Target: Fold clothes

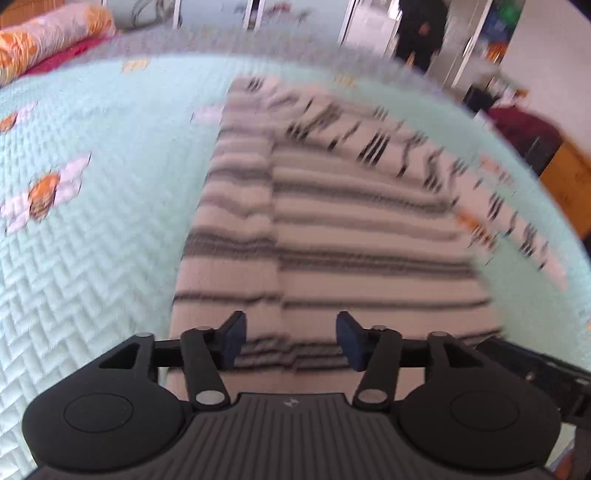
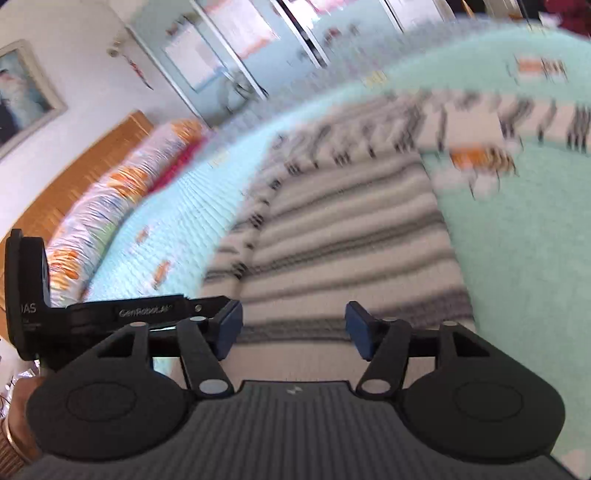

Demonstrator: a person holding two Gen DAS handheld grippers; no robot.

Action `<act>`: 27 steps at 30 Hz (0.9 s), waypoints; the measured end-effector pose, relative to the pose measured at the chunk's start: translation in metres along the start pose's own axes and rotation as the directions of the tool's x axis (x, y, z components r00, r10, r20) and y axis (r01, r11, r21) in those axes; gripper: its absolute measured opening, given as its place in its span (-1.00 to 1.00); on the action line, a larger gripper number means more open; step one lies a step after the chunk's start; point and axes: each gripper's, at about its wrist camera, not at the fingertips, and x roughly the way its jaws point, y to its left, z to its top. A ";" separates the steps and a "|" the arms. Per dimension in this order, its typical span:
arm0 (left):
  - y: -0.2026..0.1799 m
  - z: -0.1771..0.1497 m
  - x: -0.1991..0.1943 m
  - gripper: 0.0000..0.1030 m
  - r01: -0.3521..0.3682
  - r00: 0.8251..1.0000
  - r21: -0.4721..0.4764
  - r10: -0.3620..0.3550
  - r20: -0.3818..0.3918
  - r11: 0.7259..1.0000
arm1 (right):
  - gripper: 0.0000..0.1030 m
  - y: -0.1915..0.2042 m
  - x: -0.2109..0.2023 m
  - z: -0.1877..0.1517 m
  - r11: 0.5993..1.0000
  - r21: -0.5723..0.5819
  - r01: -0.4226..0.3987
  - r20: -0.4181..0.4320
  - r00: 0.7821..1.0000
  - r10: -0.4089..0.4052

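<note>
A pale striped garment [image 1: 332, 229] lies flat on the mint quilted bedspread [image 1: 92, 258], its left part folded inward along a straight edge. A sleeve [image 1: 509, 214] stretches off to the right. My left gripper [image 1: 290, 325] hovers over the garment's near hem, open, with nothing pinched between its blue pads [image 1: 234, 343]. In the right wrist view the same garment [image 2: 351, 236] runs away from me, its sleeve [image 2: 480, 122] lying across the top. My right gripper [image 2: 293, 314] is open just above the hem, its jaws bare. The left gripper's body [image 2: 110, 314] shows beside it.
A flowered rolled quilt [image 2: 110, 221] and a red cloth lie by the wooden headboard [image 2: 74, 184]. A person in dark clothes [image 1: 421, 29] stands beyond the bed's far side. A dark red heap [image 1: 524, 129] sits on wooden furniture at the right. A hand [image 2: 22, 413] shows at lower left.
</note>
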 end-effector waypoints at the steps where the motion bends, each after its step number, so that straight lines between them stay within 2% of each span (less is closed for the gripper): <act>1: 0.001 -0.003 0.003 0.16 -0.001 1.000 0.008 0.001 0.004 1.000 | 0.23 -0.006 0.004 -0.002 0.999 0.031 0.012 -0.019 1.000 -0.011; 3: -0.002 -0.002 -0.005 0.16 0.003 1.000 0.025 -0.003 0.013 1.000 | 0.18 -0.019 0.011 -0.007 0.995 0.095 0.037 -0.054 0.998 -0.032; 5: -0.003 0.001 -0.013 0.11 0.019 1.000 0.020 -0.019 0.014 1.000 | 0.19 -0.016 0.000 -0.004 0.995 0.096 0.019 -0.025 1.000 -0.016; 9: -0.001 0.000 -0.030 0.15 0.128 0.989 -0.025 -0.126 0.071 0.991 | 0.21 -0.013 -0.019 0.004 0.994 0.099 -0.034 0.052 0.998 0.029; 10: -0.001 -0.002 -0.027 0.19 0.132 0.989 -0.029 -0.129 0.069 0.991 | 0.23 -0.015 -0.022 0.005 0.993 0.104 -0.054 0.069 0.996 0.047; 12: 0.005 -0.004 0.000 0.22 0.090 0.996 -0.057 -0.091 -0.019 0.994 | 0.33 -0.026 -0.007 0.004 0.992 0.120 -0.041 0.026 0.999 0.038; 15: 0.001 -0.005 0.000 0.27 0.076 0.997 -0.036 -0.076 -0.006 0.996 | 0.26 -0.046 0.008 0.000 0.986 0.159 -0.054 -0.008 0.998 0.056; 18: -0.008 0.002 -0.010 0.24 0.069 0.997 -0.028 -0.069 -0.016 0.997 | 0.27 -0.065 -0.006 0.012 0.949 0.279 -0.149 0.047 0.989 0.142; 19: -0.010 0.004 -0.013 0.24 0.083 0.996 -0.038 -0.083 -0.012 0.996 | 0.27 -0.075 -0.012 0.021 0.938 0.308 -0.162 0.096 0.986 0.138; 22: -0.009 0.008 -0.019 0.25 0.115 0.993 -0.089 -0.117 -0.017 0.989 | 0.27 -0.106 -0.028 0.051 0.906 0.384 -0.176 0.229 0.969 0.091; 24: -0.008 0.009 -0.020 0.25 0.115 0.992 -0.115 -0.120 -0.033 0.987 | 0.28 -0.134 -0.029 0.071 0.877 0.453 -0.158 0.270 0.962 0.034; 27: -0.006 0.009 -0.016 0.25 0.097 0.992 -0.128 -0.106 -0.063 0.987 | 0.29 -0.177 -0.012 0.094 0.801 0.574 -0.170 0.285 0.959 -0.001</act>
